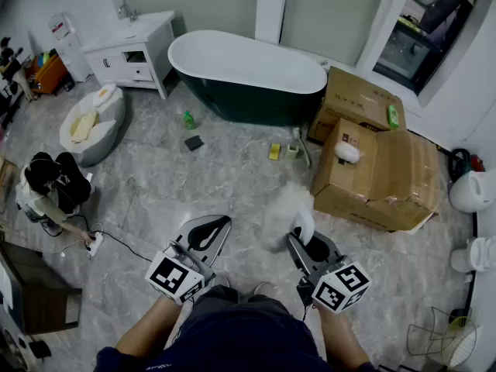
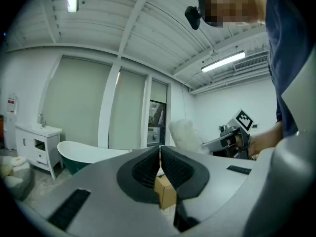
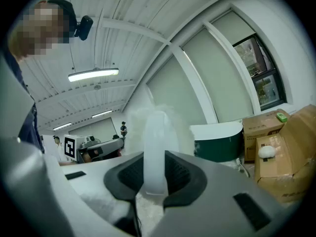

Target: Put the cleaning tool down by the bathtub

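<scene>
Clearance is widest on the grey marbled tile floor [image 1: 155, 177], between the two grippers low in the head view and the oval bathtub with a dark green wall and white inside [image 1: 240, 103] at the far side. Along the tub's near edge lie a small green bottle [image 1: 188, 120], a dark flat square [image 1: 194, 142] and two yellow sponges [image 1: 274, 151]. Large brown cardboard boxes [image 1: 380, 169] close off the right side and reach almost to the tub's end. A white vanity cabinet with drawers [image 1: 132, 53] stands just left of the tub, and a person crouching in dark clothes [image 1: 50, 184] is at the left edge.

The right gripper [image 1: 306, 242] [image 3: 157, 168] has its jaws pinching the white translucent handle of the fluffy white cleaning tool [image 1: 285, 208] [image 3: 157, 142]. The tool's head is in the air above the floor, near the boxes' corner and well apart from the tub. The left gripper [image 1: 213, 227] [image 2: 160, 154] has its jaws pressed together with nothing between them.
</scene>
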### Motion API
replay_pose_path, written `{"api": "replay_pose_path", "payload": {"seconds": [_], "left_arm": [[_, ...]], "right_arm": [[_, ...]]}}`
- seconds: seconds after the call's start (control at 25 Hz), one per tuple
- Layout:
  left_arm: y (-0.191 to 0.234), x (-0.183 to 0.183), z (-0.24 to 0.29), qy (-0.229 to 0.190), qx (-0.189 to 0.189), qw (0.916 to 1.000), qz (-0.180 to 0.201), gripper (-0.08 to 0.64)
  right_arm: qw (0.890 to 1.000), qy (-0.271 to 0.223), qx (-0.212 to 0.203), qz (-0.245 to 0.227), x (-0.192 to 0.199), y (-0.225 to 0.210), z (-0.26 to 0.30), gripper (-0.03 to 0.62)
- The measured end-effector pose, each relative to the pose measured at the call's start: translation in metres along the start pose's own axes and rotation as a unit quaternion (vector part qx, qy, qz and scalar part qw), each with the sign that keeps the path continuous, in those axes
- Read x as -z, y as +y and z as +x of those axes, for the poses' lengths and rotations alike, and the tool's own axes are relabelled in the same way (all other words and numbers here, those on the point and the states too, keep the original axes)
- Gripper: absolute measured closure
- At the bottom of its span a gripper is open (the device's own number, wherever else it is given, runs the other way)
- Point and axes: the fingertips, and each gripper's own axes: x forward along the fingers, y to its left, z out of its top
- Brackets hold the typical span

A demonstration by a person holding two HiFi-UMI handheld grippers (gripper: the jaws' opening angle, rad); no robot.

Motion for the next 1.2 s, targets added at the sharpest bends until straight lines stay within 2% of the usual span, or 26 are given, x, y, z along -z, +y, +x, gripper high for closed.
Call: {"api": "replay_pose_path", "payload": {"seconds": [0.84, 1.2], "left_arm": [[-0.017, 0.007, 0.008, 0.006, -0.009, 0.9999, -0.006, 0.528], [-0.043, 0.006, 0.017, 0.0, -0.024, 0.9997, -0.001, 0.528]], "right_arm": [[1.0, 0.002, -0.008, 0.002, 0.004, -0.012, -0.011, 0.503], [1.0, 0.008, -0.022, -0.003, 0.007, -0.029, -0.036, 0.503]]}}
